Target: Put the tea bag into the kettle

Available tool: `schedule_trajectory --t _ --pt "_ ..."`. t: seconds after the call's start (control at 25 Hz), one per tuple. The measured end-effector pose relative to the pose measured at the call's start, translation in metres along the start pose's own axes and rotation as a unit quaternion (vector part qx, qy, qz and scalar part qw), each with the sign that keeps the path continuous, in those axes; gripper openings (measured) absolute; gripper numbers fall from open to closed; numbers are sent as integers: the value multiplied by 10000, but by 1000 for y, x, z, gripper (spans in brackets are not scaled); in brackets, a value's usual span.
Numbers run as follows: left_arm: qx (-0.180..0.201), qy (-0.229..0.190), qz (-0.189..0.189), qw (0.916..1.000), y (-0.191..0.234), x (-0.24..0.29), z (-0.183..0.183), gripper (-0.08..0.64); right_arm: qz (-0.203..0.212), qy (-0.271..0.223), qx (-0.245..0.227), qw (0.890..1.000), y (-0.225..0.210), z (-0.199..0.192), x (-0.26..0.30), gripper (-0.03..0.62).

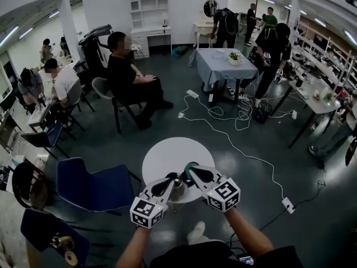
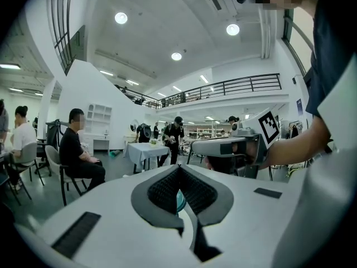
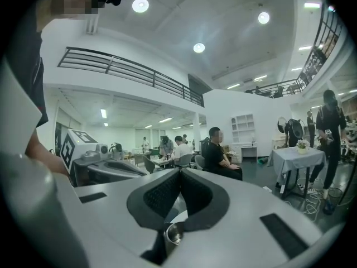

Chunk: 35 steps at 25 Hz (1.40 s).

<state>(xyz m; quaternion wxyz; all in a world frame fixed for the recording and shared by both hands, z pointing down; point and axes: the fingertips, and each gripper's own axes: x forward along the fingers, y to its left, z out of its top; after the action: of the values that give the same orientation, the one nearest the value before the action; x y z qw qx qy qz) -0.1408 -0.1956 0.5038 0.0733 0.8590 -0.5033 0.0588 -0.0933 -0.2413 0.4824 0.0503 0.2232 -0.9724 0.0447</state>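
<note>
A small shiny metal kettle [image 1: 178, 192] stands at the near edge of the round white table [image 1: 167, 152]. In the right gripper view its open rim [image 3: 174, 234] shows low between the jaws. My left gripper [image 1: 176, 178] hovers right over it, jaws shut with the pads touching [image 2: 178, 168] and nothing seen between them. My right gripper [image 1: 188, 172] is beside it, tip to tip, also shut [image 3: 179, 171]. A teal object [image 1: 192, 165] lies just beyond the tips; a sliver of it [image 2: 180, 201] shows under the left pads. No tea bag is in sight.
A blue chair [image 1: 92, 186] stands left of the table, another [image 1: 47, 233] at the lower left. A seated person [image 1: 129, 80] faces the table from behind. White cables [image 1: 234, 121] trail over the dark floor to a power strip [image 1: 288, 205]. A cloth-covered table [image 1: 226, 63] stands farther back.
</note>
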Motion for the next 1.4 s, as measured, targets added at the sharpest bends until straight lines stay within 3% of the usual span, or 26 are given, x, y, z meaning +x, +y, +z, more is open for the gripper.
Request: schedule_trajectory --t 0.8,1.2,1.4 --pt "-30 -269 -106 9996 -59 -111 -13 15 36 -89 -206 9997 126 1 -49 15" --pt "27 -351 22 9994 -85 -174 -27 15 48 -166 -307 9994 185 -9 -74 15" --pt "48 -340 22 9994 -100 -188 -30 15 46 -214 -231 9995 200 -12 -89 15"
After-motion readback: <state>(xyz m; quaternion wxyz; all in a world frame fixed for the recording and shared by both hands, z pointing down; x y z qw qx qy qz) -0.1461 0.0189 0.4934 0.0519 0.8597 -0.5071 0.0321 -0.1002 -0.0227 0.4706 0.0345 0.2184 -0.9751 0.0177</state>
